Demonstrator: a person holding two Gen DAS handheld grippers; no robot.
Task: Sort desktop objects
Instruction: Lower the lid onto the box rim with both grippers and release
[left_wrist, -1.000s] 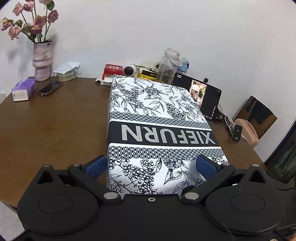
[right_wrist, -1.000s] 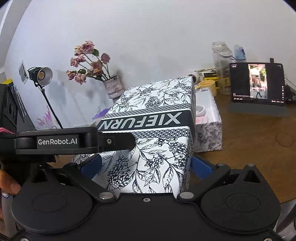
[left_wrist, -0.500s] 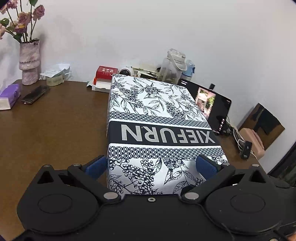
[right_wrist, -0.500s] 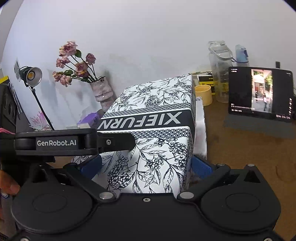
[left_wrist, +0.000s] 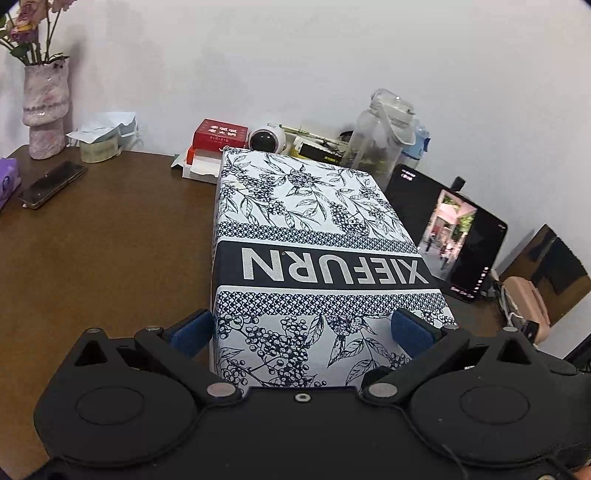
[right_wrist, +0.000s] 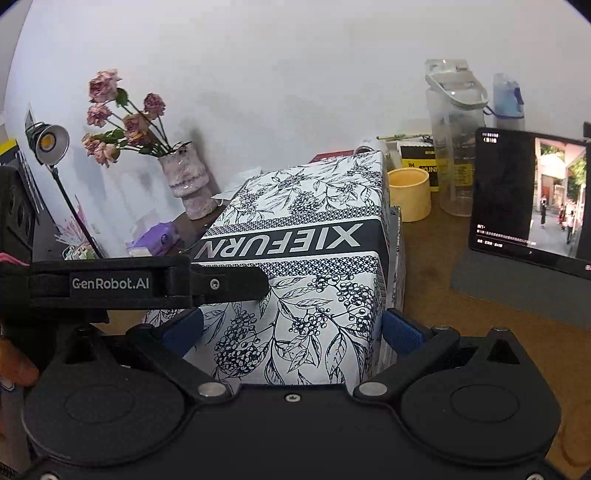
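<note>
Your left gripper (left_wrist: 303, 328) was clamped on the near end of the XIEFURN box lid (left_wrist: 317, 258), its blue pads (left_wrist: 192, 330) pressed against the lid's two long sides. Your right gripper (right_wrist: 291, 328) gripped the same lid (right_wrist: 306, 258) in like fashion, one blue pad (right_wrist: 400, 330) on each flank, both jaws spread wide around it and bearing on it.

From the right wrist view, the lid sat over a matching patterned box base (right_wrist: 397, 236), whose edge showed just past the right-hand jaw. Whether the lid was fully seated could not be determined. The left gripper's black body (right_wrist: 147, 284) crossed in front of the left-hand jaw.

Ahead of the left jaws, beyond the lid's far end, stood a red box (left_wrist: 220, 133), a small white camera (left_wrist: 266, 139) and a clear water bottle (left_wrist: 382, 136). To the right of the jaws a tablet (left_wrist: 448, 232) leaned with its screen lit. Well to the left lay a phone (left_wrist: 51, 183) on the brown table (left_wrist: 103, 251), near a vase of flowers (left_wrist: 44, 107).

Ahead of the right jaws, just beside the lid's far corner, sat a yellow tape roll (right_wrist: 409, 194).
</note>
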